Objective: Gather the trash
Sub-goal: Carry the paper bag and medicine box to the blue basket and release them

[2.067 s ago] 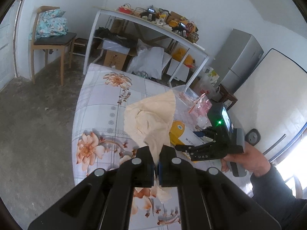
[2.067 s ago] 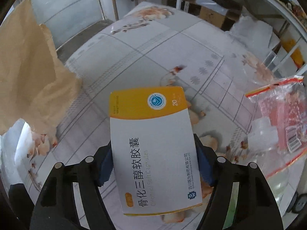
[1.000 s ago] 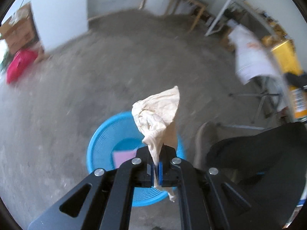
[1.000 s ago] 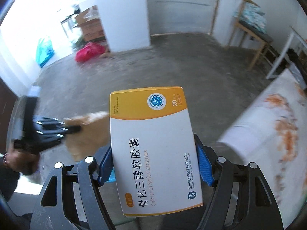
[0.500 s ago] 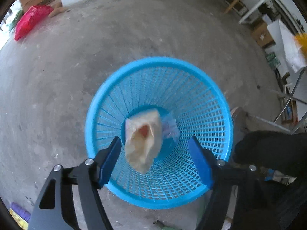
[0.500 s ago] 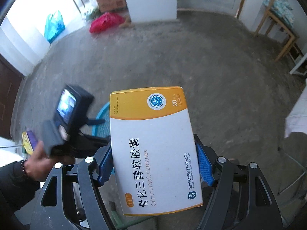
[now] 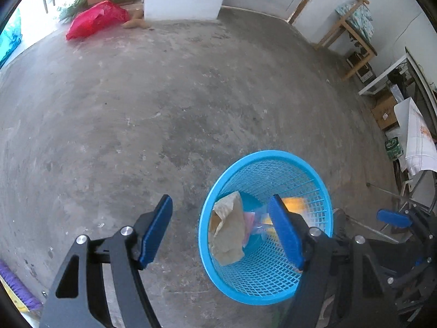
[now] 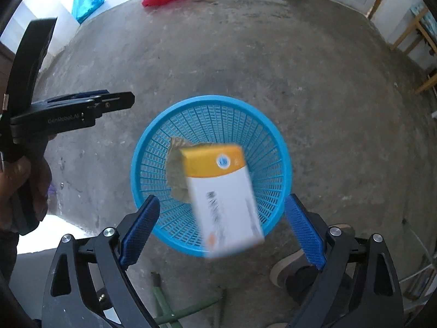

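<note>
Over blue basket [image 8: 210, 109], medicine box [image 8: 221, 199] now free of opening right gripper [image 8: 222, 232].

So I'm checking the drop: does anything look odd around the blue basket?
Only the medicine box: blurred and tilted in mid-air above the blue basket, free of the right gripper, whose jaws are opening. The crumpled paper already lies inside. Nothing is spilled.

Even daylight, brightest at upper left where an opening blows out white, concrete floor [image 7: 164, 95] softly lit with faint shadows, strong fisheye bending and dark vignette at edges, falling box [image 8: 222, 199] motion-blurred, background otherwise sharp.
</note>
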